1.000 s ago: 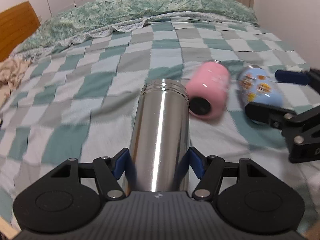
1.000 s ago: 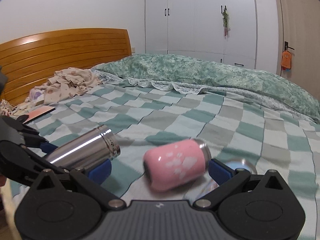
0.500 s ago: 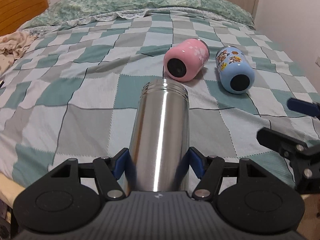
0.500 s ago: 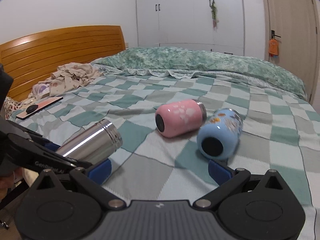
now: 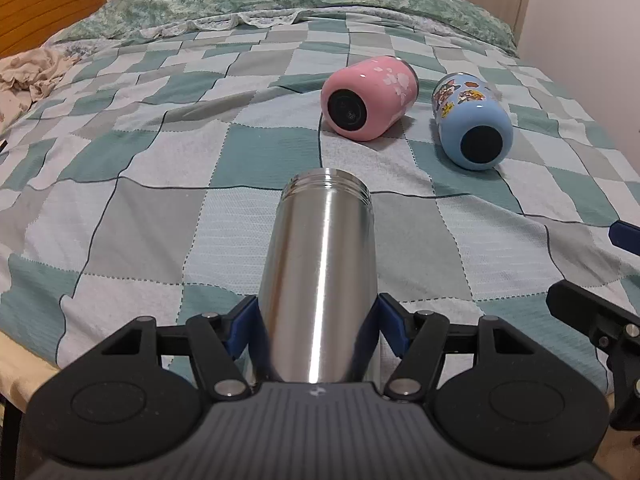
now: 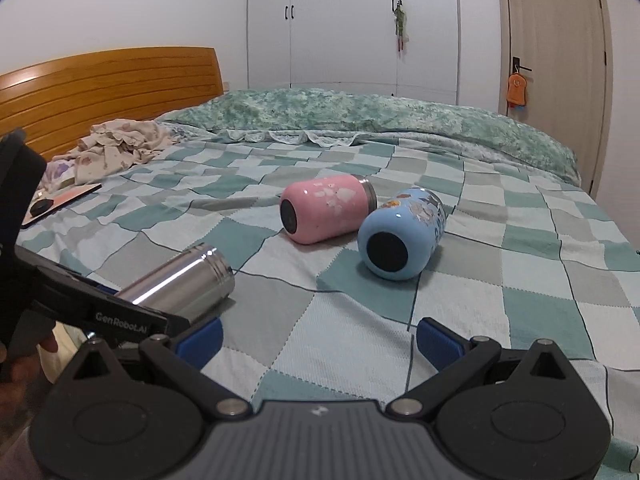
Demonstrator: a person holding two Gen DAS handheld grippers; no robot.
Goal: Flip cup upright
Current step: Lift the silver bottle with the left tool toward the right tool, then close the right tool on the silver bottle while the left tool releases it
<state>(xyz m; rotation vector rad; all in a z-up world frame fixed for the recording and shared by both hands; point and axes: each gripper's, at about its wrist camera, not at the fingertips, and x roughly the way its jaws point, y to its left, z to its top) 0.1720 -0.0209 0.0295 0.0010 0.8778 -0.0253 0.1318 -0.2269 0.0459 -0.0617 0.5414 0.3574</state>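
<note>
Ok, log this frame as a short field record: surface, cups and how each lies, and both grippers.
surface: checked green and white bedspread
held cup: shiny steel cylindrical cup, tilted, open mouth away from the camera
left gripper: shut on the steel cup
right gripper: open, empty
pink cup with paw prints: on its side
blue cartoon-print cup: on its side, beside the pink one

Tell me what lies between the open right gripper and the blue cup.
Nothing but bare checkered blanket lies between the right gripper and the blue cup, as the right wrist view shows; the pink cup sits left of that path.
</note>
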